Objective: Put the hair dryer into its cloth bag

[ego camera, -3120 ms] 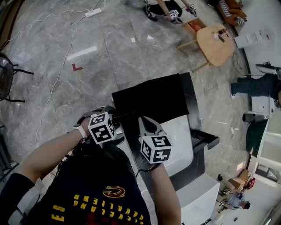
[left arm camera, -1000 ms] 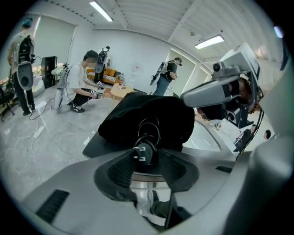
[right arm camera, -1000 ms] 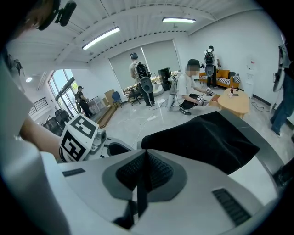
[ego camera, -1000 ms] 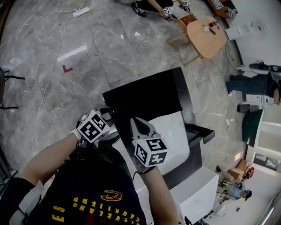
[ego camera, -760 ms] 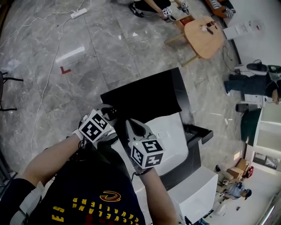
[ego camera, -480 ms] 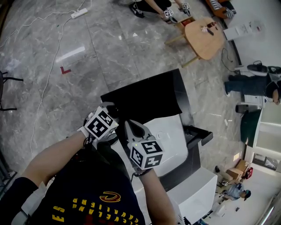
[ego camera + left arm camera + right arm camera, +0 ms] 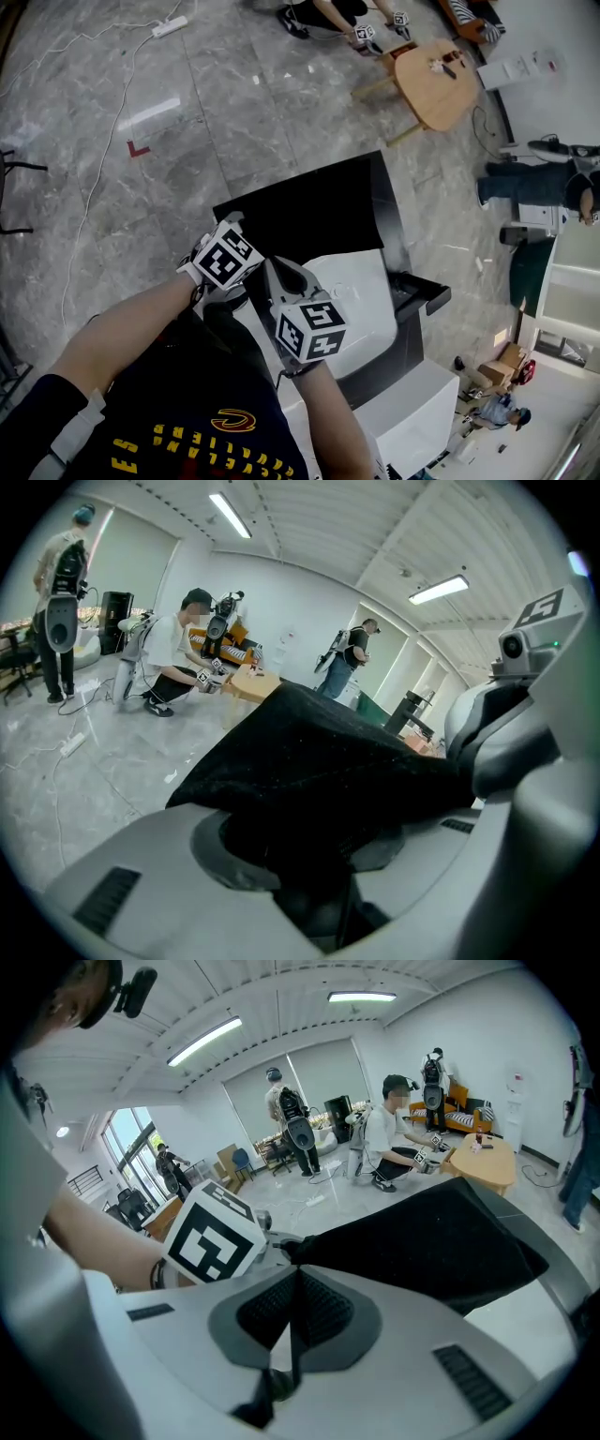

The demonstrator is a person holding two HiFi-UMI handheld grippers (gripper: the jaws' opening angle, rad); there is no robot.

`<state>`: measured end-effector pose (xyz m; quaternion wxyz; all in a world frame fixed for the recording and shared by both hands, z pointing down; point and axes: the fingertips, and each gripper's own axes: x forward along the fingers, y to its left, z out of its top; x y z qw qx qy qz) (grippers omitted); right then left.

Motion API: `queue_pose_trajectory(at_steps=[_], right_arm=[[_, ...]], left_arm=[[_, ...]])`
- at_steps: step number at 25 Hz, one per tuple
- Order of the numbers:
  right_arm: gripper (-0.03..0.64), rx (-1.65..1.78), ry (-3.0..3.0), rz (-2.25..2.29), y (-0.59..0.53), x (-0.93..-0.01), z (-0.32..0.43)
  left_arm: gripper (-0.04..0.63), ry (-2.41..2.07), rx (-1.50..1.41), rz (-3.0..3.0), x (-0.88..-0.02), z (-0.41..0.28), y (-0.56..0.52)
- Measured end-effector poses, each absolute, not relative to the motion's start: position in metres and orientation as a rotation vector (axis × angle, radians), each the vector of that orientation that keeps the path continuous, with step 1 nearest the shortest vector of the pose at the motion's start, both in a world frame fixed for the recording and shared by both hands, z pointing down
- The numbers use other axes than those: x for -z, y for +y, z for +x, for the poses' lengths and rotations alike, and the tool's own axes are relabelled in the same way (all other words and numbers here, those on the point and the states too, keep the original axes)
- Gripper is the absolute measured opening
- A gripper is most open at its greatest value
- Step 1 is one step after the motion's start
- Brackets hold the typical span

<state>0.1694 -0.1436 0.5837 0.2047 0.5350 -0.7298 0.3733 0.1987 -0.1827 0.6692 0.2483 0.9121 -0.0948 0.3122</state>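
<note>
L gripper (image 7: 309, 855) is part-closed w/ a thick bunch of the black cloth bag (image 7: 314, 211) clamped between its pads, so it has a real hold on the near edge. R gripper (image 7: 295, 1307) has its jaws pressed fully together; the bag's edge sits right at its tips, but whether a thin layer is pinched there can't be told. The bag spreads away from both grippers over the far part of the white table (image 7: 361, 300), partly past its edge. The hair dryer isn't visible in any view, so can't say if it's inside the bag or elsewhere. Risks, as I judge them: if R has no fabric, pulling apart won't open the mouth, and L just drags the bag. A bunched hold may also trap both layers, keeping the mouth closed. Too strong a tug could slide the bag off the table.
</note>
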Motion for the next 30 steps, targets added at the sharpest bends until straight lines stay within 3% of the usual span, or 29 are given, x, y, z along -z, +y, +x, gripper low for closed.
queue_pose_trajectory(at_steps=[10,21,24,30], right_arm=[[0.009,-1.024,-2.012,1.498,-0.146,-0.589,0.17],[0.015,-1.029,-1.971,1.528,-0.136,-0.622,0.17],[0.08,-1.034,-1.978,1.595,-0.135,-0.617,0.175],[0.098,-1.017,-2.041,1.83,-0.125,-0.565,0.197]], left_arm=[[0.16,-0.215,-0.858,2.483,-0.669,0.168,-0.177],[0.16,-0.319,-0.948,2.651,-0.631,0.049,-0.181],[0.16,-0.444,-0.853,2.656,-0.594,0.026,-0.196],[0.16,-0.548,-0.526,2.658,-0.488,0.03,-0.203]])
